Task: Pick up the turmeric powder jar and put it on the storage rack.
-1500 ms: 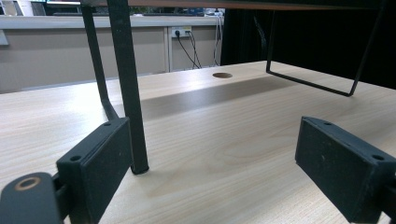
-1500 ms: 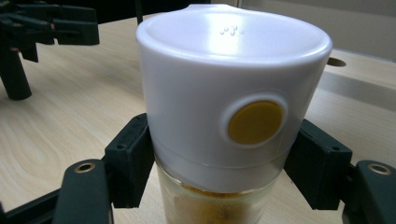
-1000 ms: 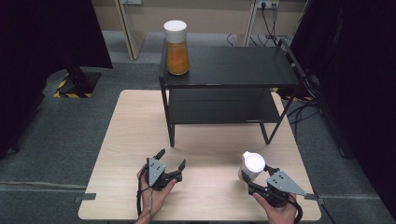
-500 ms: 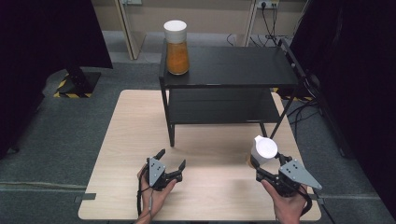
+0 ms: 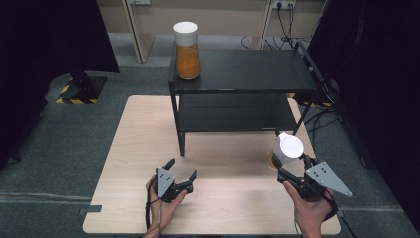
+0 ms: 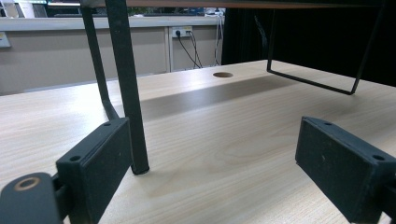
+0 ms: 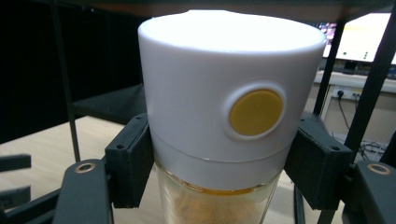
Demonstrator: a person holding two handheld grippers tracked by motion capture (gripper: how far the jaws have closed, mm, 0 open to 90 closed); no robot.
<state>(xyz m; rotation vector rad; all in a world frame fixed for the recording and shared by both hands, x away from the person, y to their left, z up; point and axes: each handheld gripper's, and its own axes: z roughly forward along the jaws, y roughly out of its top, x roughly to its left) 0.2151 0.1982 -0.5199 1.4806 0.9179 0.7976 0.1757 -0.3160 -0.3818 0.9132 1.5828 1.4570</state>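
- Right gripper [image 5: 283, 167] clamps a white-capped jar [image 7: 224, 126] of orange powder; the jar's base is cut off.
- A matching jar [image 5: 187, 50] stands on the black shelf [image 5: 247, 74].
- Left gripper [image 5: 181, 174] gapes, holding nothing.

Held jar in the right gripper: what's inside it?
The held jar has orange, powdery-looking contents behind its clear lower glass. The white lid hides the upper part, so the fill level is unclear.
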